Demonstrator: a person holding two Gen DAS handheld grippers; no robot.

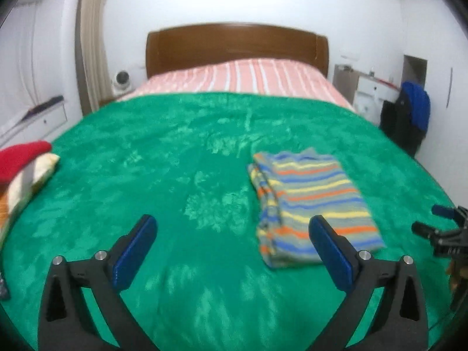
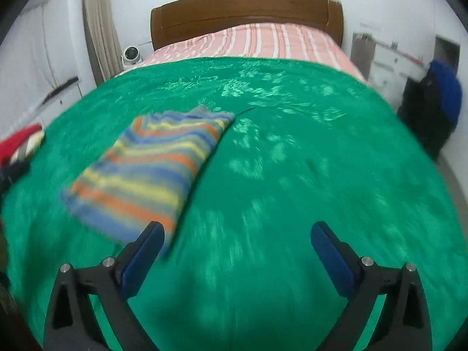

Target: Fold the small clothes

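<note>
A small striped garment (image 1: 310, 204), in blue, orange, yellow and grey, lies folded into a rectangle on the green blanket (image 1: 175, 161). It also shows in the right wrist view (image 2: 152, 169), left of centre. My left gripper (image 1: 231, 228) is open and empty above the blanket, its right finger just in front of the garment's near edge. My right gripper (image 2: 237, 234) is open and empty, its left finger by the garment's near corner. The right gripper also shows at the right edge of the left wrist view (image 1: 438, 228).
A pile of other clothes, red on top (image 1: 20, 161), lies at the blanket's left edge. A wooden headboard (image 1: 234, 44) and pink striped sheet (image 1: 242, 79) are at the far end. A dark chair with blue cloth (image 1: 409, 117) stands to the right.
</note>
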